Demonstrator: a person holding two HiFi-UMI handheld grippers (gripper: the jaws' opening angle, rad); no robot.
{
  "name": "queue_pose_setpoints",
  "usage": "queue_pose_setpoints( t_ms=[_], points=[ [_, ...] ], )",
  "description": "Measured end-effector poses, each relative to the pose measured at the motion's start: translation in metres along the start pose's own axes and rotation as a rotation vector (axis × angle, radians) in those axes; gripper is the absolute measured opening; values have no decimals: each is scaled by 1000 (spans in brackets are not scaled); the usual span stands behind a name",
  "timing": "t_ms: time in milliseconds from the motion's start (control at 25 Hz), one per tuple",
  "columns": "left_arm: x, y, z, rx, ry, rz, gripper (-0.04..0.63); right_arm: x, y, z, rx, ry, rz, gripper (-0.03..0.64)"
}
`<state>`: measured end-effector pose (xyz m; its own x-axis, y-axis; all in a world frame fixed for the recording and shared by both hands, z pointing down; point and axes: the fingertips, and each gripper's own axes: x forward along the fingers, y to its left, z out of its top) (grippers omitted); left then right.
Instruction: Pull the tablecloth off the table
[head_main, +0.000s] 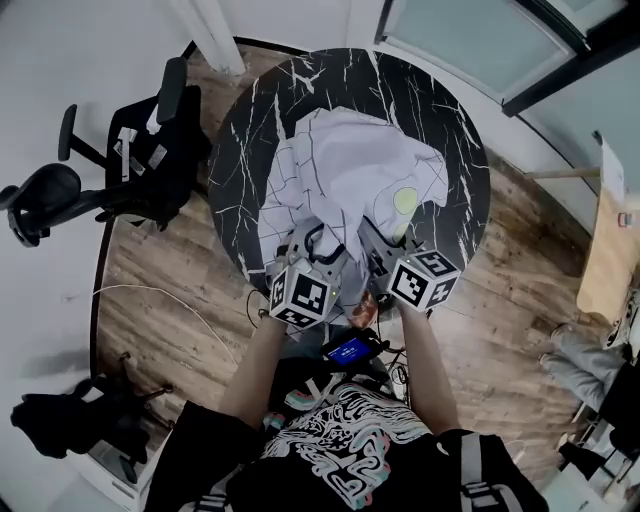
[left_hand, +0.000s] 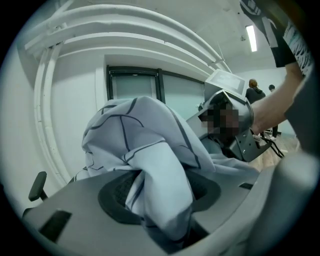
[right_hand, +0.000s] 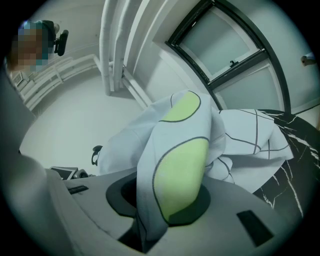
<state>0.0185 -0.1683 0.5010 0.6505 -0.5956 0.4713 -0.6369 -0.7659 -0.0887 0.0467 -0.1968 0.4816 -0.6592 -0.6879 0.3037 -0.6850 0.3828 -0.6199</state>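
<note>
A white tablecloth with thin dark lines and a lime-green patch lies bunched up on the round black marble table. Its near edge is lifted off the tabletop. My left gripper is shut on a thick fold of the tablecloth at the cloth's near left. To its right, my right gripper is shut on another fold, the one with the green patch. In both gripper views the tablecloth fills the space between the jaws and hides the fingertips.
Black office chairs stand left of the table on the wooden floor. A phone with a lit screen hangs at the person's chest. A wooden table stands at the right edge. A window wall runs behind the table.
</note>
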Motion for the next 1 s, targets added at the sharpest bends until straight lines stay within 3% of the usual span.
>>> queue_pose_setpoints(
  t_ms=[1000],
  points=[
    [-35,22,94,125,-153,72,235,-27,61,86,-109,-190,52,98]
  ],
)
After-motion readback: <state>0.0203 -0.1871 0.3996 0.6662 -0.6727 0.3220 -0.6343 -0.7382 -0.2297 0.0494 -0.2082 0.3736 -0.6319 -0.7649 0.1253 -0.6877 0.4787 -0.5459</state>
